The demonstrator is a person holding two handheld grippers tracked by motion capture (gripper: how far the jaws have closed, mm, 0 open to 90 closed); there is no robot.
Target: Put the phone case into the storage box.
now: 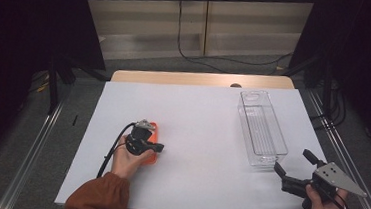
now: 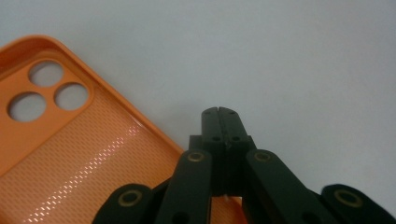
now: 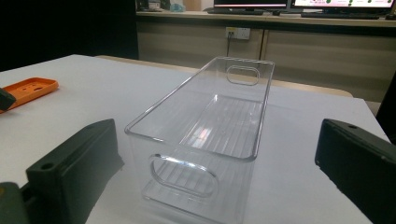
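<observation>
An orange, dimpled soft-plastic phone case (image 2: pixel 70 154) is lying on the white bench (image 1: pixel 196 135), just beside the left tongs (image 2: pixel 218 112), which are pressing shut, empty; right tongs (image 1: pixel 294 162) are gaping wide beside a clear ribbed plastic bin (image 3: pixel 210 135)

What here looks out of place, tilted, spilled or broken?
Nothing stands out. The orange phone case lies flat on the white table, inner side up, with no visible damage. The clear plastic bin stands upright and empty, a little slanted to the table's edge. Nothing is spilled.
</observation>
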